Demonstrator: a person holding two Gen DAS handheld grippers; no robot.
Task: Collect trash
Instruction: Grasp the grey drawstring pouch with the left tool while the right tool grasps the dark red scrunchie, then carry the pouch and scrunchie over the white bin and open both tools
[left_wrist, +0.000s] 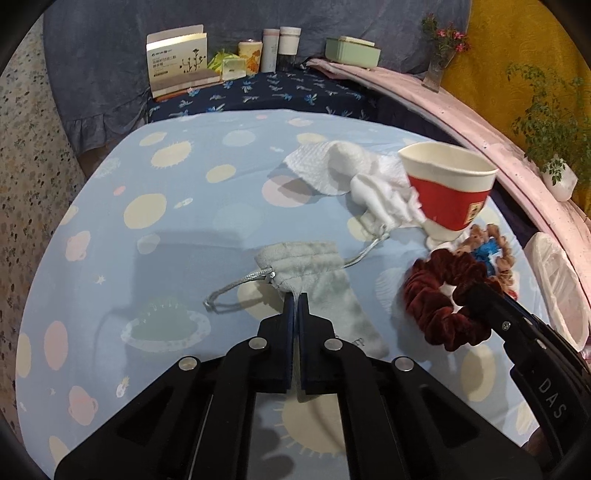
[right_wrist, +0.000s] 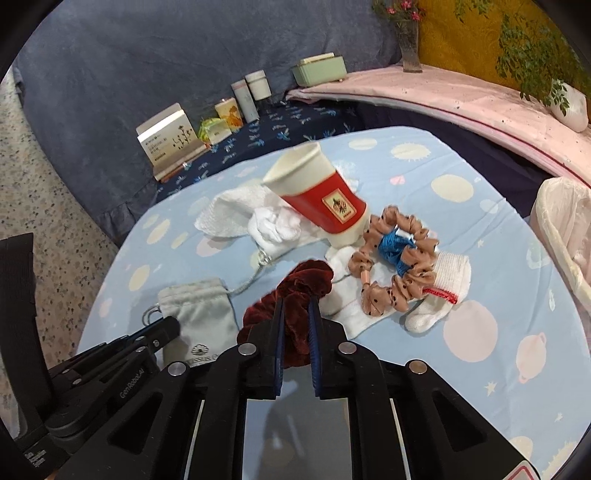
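My left gripper (left_wrist: 294, 295) is shut on the grey drawstring pouch (left_wrist: 314, 269), which lies on the blue spotted cloth (left_wrist: 166, 229); the pouch also shows in the right wrist view (right_wrist: 199, 314). My right gripper (right_wrist: 296, 300) is shut on the dark red velvet scrunchie (right_wrist: 295, 295), which also shows in the left wrist view (left_wrist: 436, 295). A red and white paper cup (right_wrist: 321, 199) leans tilted on crumpled white tissue (right_wrist: 243, 214). The cup also shows in the left wrist view (left_wrist: 448, 184).
A tan dotted scrunchie (right_wrist: 399, 266) with a blue one (right_wrist: 395, 247) inside lies on a white sock (right_wrist: 439, 291). A lined bin (right_wrist: 565, 229) stands at the right edge. Boxes and jars (left_wrist: 229, 59) stand at the back on dark cloth.
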